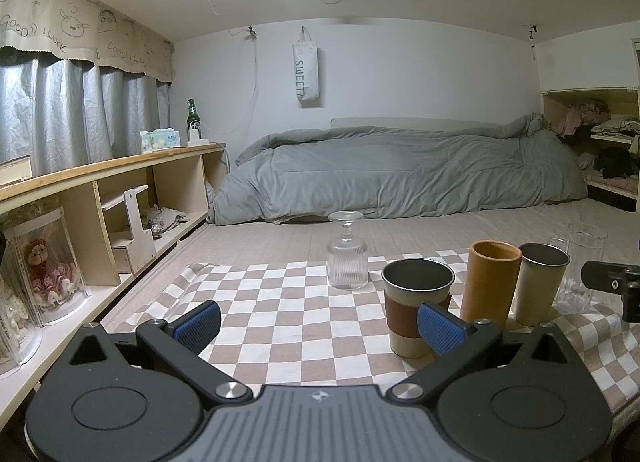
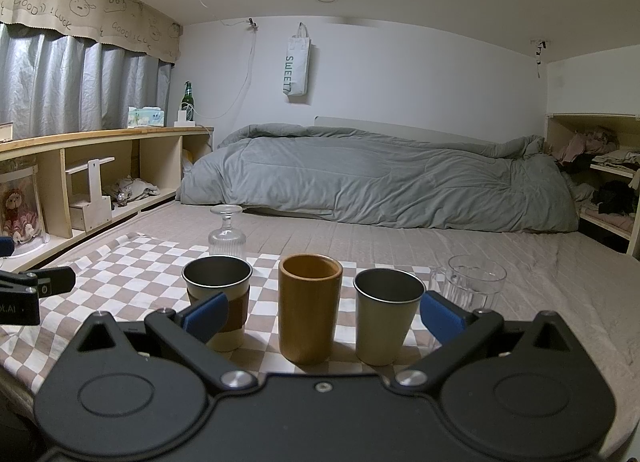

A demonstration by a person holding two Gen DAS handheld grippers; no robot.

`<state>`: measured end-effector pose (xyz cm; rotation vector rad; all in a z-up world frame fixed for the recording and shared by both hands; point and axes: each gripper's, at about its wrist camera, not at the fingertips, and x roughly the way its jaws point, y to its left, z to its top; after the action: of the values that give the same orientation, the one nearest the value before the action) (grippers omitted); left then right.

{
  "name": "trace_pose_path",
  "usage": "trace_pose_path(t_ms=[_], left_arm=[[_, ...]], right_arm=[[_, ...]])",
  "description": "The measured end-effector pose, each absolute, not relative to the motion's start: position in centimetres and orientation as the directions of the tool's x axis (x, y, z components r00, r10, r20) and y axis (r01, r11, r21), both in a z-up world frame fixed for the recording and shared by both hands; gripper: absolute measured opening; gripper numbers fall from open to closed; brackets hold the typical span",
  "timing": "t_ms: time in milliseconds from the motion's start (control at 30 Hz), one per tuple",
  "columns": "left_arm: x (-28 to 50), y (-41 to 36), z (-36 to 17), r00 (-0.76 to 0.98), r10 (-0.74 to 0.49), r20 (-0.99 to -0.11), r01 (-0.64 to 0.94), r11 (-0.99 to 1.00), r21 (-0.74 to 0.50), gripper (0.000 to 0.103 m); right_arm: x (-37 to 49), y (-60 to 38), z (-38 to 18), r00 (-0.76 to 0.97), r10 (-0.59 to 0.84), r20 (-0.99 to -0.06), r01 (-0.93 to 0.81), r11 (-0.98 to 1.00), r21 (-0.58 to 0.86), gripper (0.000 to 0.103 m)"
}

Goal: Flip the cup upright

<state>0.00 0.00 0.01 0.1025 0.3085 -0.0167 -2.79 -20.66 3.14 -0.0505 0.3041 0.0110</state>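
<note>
A clear ribbed stemmed glass [image 1: 347, 258] stands upside down, foot up, on the checkered cloth [image 1: 280, 302]; it also shows in the right wrist view [image 2: 226, 236], behind the row of cups. My left gripper [image 1: 320, 326] is open and empty, low over the cloth, short of the glass. My right gripper [image 2: 324, 316] is open and empty, facing three upright cups: a metal cup with a brown sleeve [image 2: 218, 302], a tan cylinder cup [image 2: 310, 308] and a plain metal cup [image 2: 386, 316].
A clear glass mug [image 2: 474, 282] stands upright at the right end of the row. A grey duvet [image 2: 380, 181] lies behind. A wooden shelf unit [image 1: 120, 197] runs along the left. The right gripper's tip [image 1: 612, 282] shows at the left view's right edge.
</note>
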Motion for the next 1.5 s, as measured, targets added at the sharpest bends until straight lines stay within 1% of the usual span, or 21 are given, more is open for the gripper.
trace_pose_path(t_ms=[400,633,833,1033,1133,1200,1233,1300,1367,1433,1500], left_arm=[[0.0,0.0,-0.1,0.952,0.001,-0.306,0.032,0.994,0.104,0.103],[1.8,0.0,0.5,0.948,-0.064,-0.312,0.107,0.986,0.124,0.103],[6.3,0.4,1.6,0.943,-0.114,-0.312,0.166,0.976,0.144,0.103],[13.2,-0.1,2.3,0.929,-0.207,-0.306,0.245,0.965,0.09,0.101],[17.4,-1.1,1.9,0.92,-0.226,-0.32,0.269,0.958,0.098,0.096],[20.1,-1.7,1.2,0.909,-0.228,-0.348,0.278,0.955,0.101,0.094],[21.3,-1.9,0.8,0.904,-0.227,-0.361,0.28,0.955,0.1,0.092],[23.9,-2.3,-0.2,0.893,-0.219,-0.393,0.276,0.957,0.094,0.085],[26.1,-2.2,-1.3,0.885,-0.207,-0.417,0.263,0.961,0.08,0.075],[28.1,-2.2,-2.4,0.884,-0.195,-0.426,0.246,0.967,0.069,0.069],[29.8,-1.8,-3.1,0.882,-0.196,-0.428,0.244,0.968,0.06,0.066]], right_arm=[[-2.7,-20.8,3.4,0.954,0.007,-0.299,-0.022,0.999,-0.047,0.103],[-2.5,-21.0,3.5,0.953,0.007,-0.302,-0.021,0.999,-0.043,0.103],[-2.6,-21.3,3.4,0.953,0.009,-0.303,-0.018,0.999,-0.026,0.103],[-2.5,-21.3,3.4,0.952,0.008,-0.305,-0.015,1.0,-0.021,0.103],[-2.3,-21.4,3.4,0.951,0.014,-0.308,-0.019,1.0,-0.013,0.103],[-2.2,-21.6,3.4,0.951,0.02,-0.31,-0.024,1.0,-0.008,0.103],[-2.2,-21.6,3.4,0.95,0.025,-0.311,-0.027,1.0,-0.004,0.103],[-2.1,-21.7,3.5,0.949,0.035,-0.312,-0.036,0.999,0.002,0.103],[-2.0,-21.7,3.5,0.948,0.045,-0.314,-0.045,0.999,0.006,0.103],[-1.8,-21.8,3.6,0.947,0.049,-0.317,-0.049,0.999,0.009,0.103],[-1.5,-21.9,3.6,0.944,0.053,-0.325,-0.051,0.999,0.014,0.103]])
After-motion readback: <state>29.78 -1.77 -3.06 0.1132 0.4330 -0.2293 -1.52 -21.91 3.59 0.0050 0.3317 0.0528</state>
